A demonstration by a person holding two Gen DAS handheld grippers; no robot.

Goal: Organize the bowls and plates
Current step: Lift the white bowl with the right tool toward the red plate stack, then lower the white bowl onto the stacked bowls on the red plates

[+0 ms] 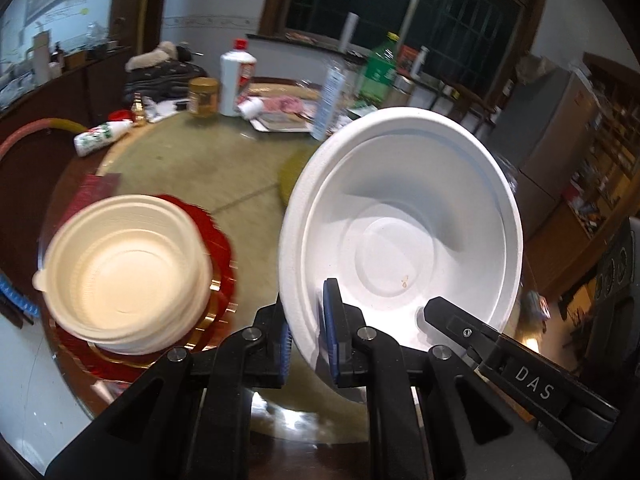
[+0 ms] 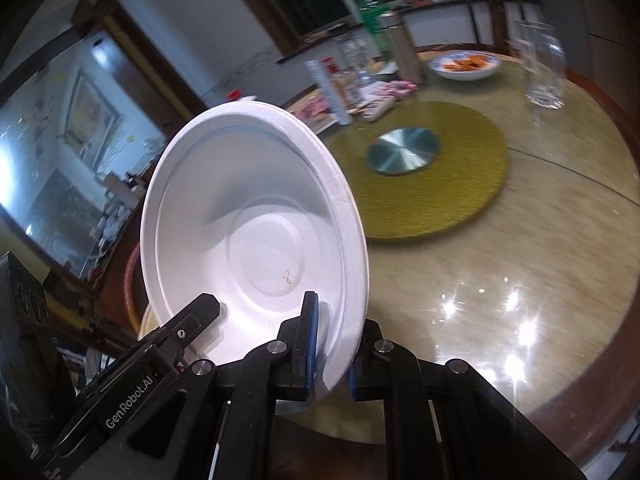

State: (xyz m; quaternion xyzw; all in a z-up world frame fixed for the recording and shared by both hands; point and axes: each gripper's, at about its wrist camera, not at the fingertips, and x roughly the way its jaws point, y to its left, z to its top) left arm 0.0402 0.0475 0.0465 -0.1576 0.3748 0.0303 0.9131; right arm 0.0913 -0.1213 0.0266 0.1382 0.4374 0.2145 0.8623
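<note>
1. The near rim of the white foam bowl is hidden behind the black fingers of both grippers; its outer underside is not seen
2. The stack of cream bowls is blurred, and the red gold-edged plate beneath it is mostly covered
3. The left hand-held gripper is closed on the foam bowl's rim, one blue ribbed pad inside and one outside
4. The right hand-held gripper is clamped on the same rim
5. The bowl, matte, round and stepped inside with a small tan speck, is held tilted above the glossy marbled bench, beside a round woven olive mat with a brushed metal disc
</note>
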